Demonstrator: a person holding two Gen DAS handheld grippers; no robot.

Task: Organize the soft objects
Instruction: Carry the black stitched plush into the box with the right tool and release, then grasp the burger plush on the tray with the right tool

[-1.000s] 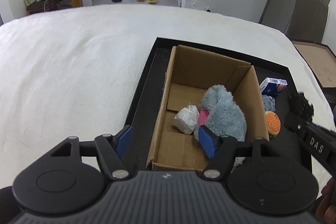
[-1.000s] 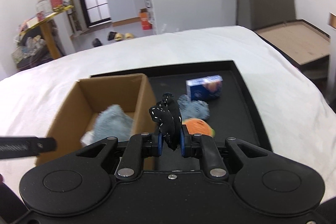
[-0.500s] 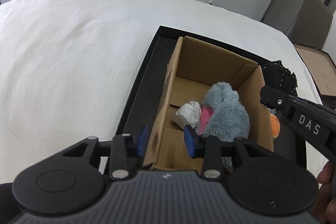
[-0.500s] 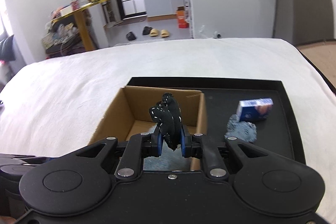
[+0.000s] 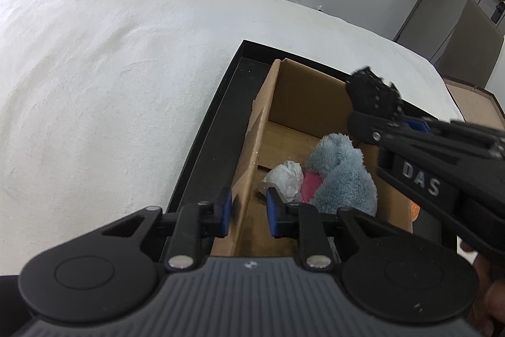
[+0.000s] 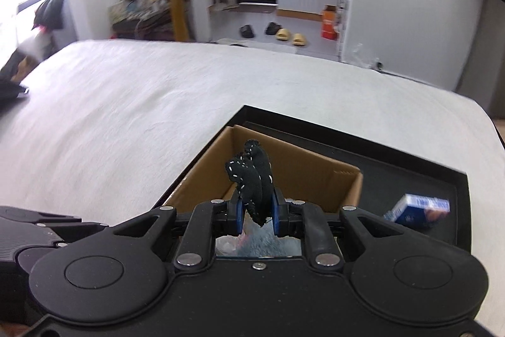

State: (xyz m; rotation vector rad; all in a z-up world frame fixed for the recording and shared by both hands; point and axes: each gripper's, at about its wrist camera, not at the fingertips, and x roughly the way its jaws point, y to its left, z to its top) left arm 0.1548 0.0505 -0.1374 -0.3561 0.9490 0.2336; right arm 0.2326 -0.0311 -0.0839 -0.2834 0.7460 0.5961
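Setting: white bedcover (image 5: 110,90) spreads under a black tray (image 5: 202,144); a doorway with slippers lies at 12 o'clock in both views.
Box: a cardboard box (image 5: 303,103) stands in the tray, its open top ready for soft things.
Already inside: a blue plush toy (image 5: 341,169) and a crumpled white wad (image 5: 284,177) lie together on the box floor, the wad at the toy's 9 o'clock.
Task item: a black speckled soft piece (image 6: 252,179) is pinched between the right gripper (image 6: 255,215) fingers, hanging over the box opening, by my reading for release among the others.
Right pose: reaches in from 3 o'clock in the left view, level, tips above the far right wall of the box.
Left gripper (image 5: 246,212): fingers straddle the box's near left wall, one pad outside, one inside, close about it but with a gap showing; likely steadying the box. Whether they press the cardboard I cannot tell.
Left out: a blue carton (image 6: 416,210) lies on the tray at the box's 3 o'clock, well apart.
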